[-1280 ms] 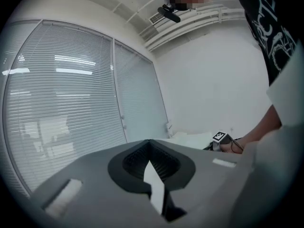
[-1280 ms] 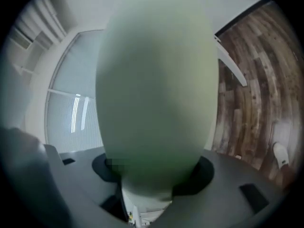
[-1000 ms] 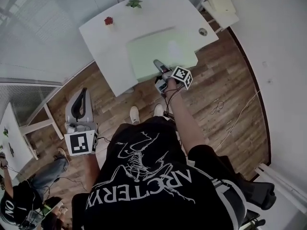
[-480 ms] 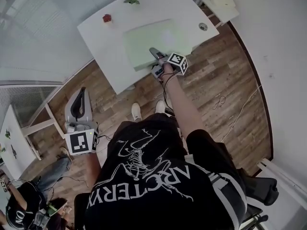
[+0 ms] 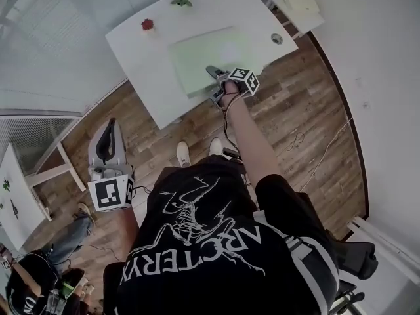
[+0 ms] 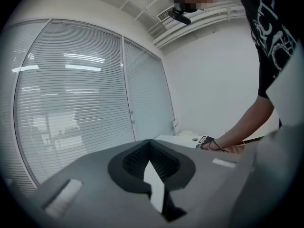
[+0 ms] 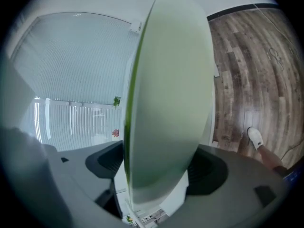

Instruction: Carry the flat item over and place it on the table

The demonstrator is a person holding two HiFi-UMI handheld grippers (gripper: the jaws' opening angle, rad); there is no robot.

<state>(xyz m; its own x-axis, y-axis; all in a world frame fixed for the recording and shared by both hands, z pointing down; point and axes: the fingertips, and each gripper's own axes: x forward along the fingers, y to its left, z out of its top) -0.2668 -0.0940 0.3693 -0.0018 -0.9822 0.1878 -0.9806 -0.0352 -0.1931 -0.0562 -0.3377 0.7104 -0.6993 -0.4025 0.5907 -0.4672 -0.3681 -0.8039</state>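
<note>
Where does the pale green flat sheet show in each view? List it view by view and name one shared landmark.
Head view: the pale green flat sheet lies on the white table, upper centre.
Left gripper view: not in it.
Right gripper view: the sheet fills the centre, nearly edge-on.
Shared landmark: the white table, small at centre right in the left gripper view, and a white strip below the sheet in the right gripper view.

A pale green flat rectangular board [image 5: 210, 56] lies flat on the white table [image 5: 141, 58], reaching its near edge.
</note>
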